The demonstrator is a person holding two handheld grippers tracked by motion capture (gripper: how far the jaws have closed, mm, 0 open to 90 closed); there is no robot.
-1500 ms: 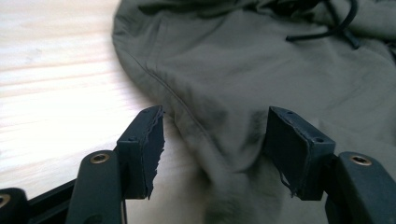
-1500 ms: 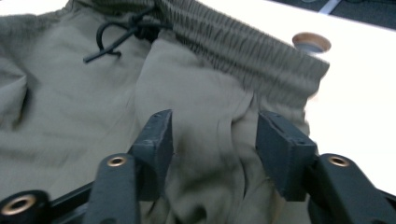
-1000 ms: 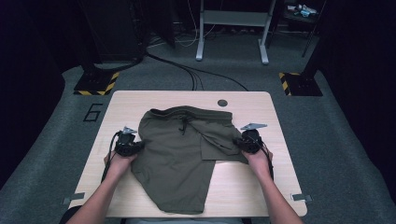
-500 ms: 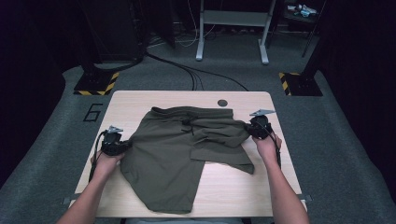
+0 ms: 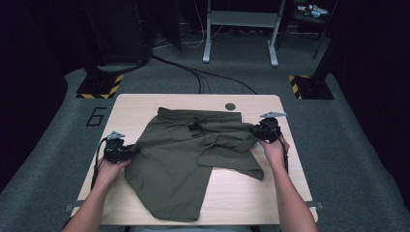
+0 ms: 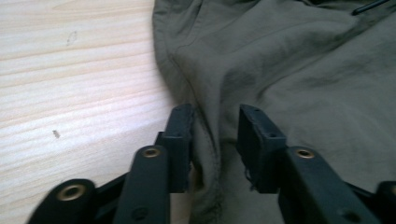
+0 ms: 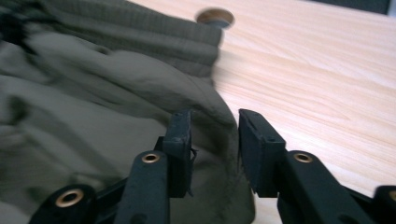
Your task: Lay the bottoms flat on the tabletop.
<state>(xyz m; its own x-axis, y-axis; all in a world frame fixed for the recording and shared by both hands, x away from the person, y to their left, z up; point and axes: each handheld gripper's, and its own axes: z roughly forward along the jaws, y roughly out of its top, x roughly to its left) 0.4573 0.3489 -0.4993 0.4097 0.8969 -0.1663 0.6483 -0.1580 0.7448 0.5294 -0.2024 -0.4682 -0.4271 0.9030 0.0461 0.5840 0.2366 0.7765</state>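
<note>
A: Where do the olive shorts [image 5: 188, 157] lie?

B: Flat on the pale wooden surface [image 5: 145, 104], spread across its middle. The ribbed waistband [image 7: 140, 39] is at the far side, with a dark drawstring [image 5: 196, 126] on it. One leg runs toward the person's near edge, the other is folded across toward the right.

A: And the left gripper [image 6: 215, 135]?

B: At the left edge of the cloth. Its jaws have just been opening and now stand partly apart, with a seamed fold of fabric lying between them, not pinched.

A: The right gripper [image 7: 215, 140]?

B: At the right edge, near the waistband end. Its jaws have also just been opening; they stand partly apart over a rounded hump of cloth, pads clear of it.

A: Anything else on the surface?

B: A small round dark grommet [image 5: 230, 106] just beyond the waistband. On the grey carpet left of the surface is a painted figure six [image 5: 96, 116].
</note>
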